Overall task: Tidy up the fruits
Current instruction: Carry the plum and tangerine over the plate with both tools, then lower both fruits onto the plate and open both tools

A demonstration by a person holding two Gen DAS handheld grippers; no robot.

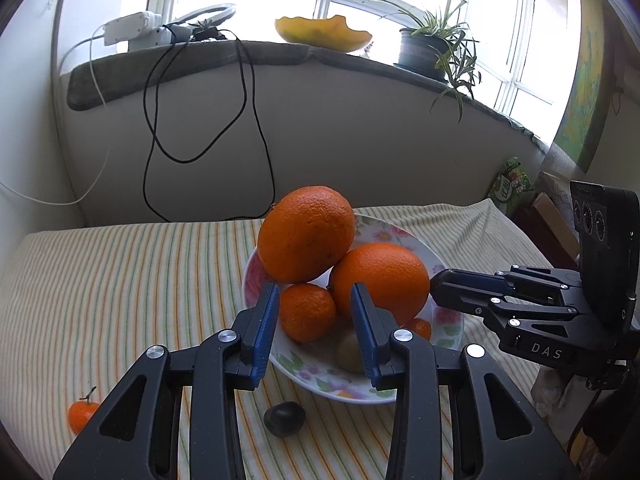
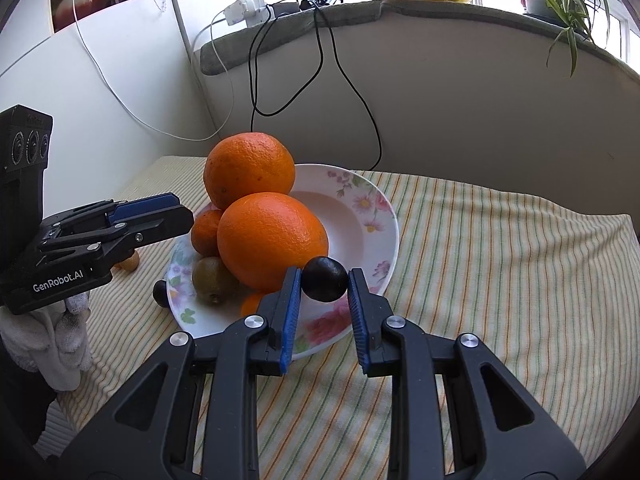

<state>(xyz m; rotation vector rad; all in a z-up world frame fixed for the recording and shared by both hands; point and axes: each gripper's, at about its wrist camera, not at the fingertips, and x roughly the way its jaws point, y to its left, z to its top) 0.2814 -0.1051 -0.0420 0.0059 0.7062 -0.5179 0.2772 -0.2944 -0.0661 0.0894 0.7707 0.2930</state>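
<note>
Blue-padded fingers of the right gripper (image 2: 324, 280) pinch a dark plum (image 2: 324, 279) above the plate's (image 2: 372, 200) near rim. Placing is under way; next comes lowering and release beside the oranges (image 2: 272, 240). Left gripper (image 1: 314, 300) hovers, fingers apart, empty; another plum (image 1: 284, 418) and a tangerine (image 1: 80, 414) wait on the tablecloth (image 1: 120, 280).

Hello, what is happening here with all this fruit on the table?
A person is sorting fruit into a flowered plate with two handheld claws. The right claw holds a small dark fruit between its pads, over the near rim of the plate. The left claw is open and empty, close to the plate. The plate already holds two big oranges, one resting on the other, a smaller orange and a kiwi. Another dark fruit and a small tangerine lie on the striped cloth.
</note>
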